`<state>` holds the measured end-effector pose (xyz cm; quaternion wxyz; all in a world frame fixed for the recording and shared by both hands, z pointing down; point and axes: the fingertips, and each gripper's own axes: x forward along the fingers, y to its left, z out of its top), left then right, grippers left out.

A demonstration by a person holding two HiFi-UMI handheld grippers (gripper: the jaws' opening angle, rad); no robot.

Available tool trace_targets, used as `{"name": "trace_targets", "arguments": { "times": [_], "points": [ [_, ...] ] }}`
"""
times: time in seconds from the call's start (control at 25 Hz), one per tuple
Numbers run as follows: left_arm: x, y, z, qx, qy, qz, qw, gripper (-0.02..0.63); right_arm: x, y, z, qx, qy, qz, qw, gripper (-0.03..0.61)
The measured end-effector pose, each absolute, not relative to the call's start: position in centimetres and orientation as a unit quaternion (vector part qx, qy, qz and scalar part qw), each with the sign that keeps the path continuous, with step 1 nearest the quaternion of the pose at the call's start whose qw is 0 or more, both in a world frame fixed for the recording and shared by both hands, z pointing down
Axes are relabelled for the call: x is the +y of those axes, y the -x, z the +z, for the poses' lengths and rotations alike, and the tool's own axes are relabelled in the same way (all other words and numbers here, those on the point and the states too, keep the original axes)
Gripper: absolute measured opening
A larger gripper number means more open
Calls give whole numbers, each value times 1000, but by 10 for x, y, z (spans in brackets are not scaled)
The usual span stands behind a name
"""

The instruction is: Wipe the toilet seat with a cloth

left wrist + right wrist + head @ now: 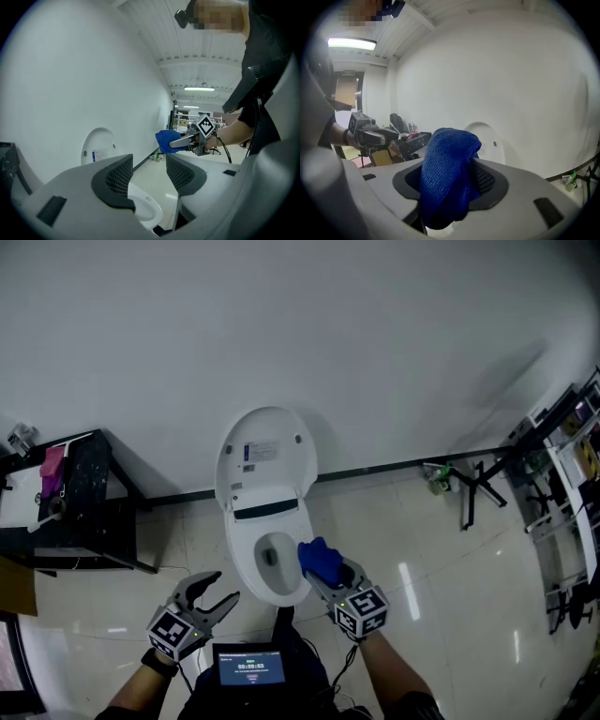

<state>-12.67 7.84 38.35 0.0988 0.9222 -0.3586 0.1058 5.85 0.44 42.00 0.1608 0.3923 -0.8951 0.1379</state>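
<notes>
A white toilet [246,559] stands against the wall with its lid [267,457] raised; the seat rim [238,561] and bowl show below it. My right gripper [323,568] is shut on a bunched blue cloth [320,559], held over the right side of the seat. In the right gripper view the blue cloth [449,173] fills the gap between the jaws. My left gripper [216,594] is open and holds nothing, low at the left of the bowl. From the left gripper view the right gripper [174,142] and blue cloth [166,139] show beyond the open jaws, with the lid [97,149] at left.
A black table [84,498] with a pink item [52,468] stands left of the toilet. A green bottle [437,486], a black stand [473,486] and metal racks [567,484] are at the right. A device with a lit screen [249,667] sits at my chest. The floor is glossy tile.
</notes>
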Motion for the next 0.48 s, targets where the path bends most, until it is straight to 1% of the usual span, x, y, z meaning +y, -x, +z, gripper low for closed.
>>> {"name": "trace_targets", "arguments": {
  "times": [0.08, 0.2, 0.28, 0.48],
  "points": [
    [53, 117, 393, -373, -913, 107, 127, 230, -33, -64, 455, -897, -375, 131, 195, 250],
    [7, 101, 425, -381, -905, 121, 146, 230, -91, -73, 517, -898, -335, 118, 259, 250],
    [-21, 86, 444, -388, -896, 130, 171, 230, -123, -72, 559, -898, -301, 118, 299, 250],
    [-75, 50, 506, -391, -883, 149, 214, 230, -174, -70, 695, -887, -221, 135, 383, 250]
  ]
}}
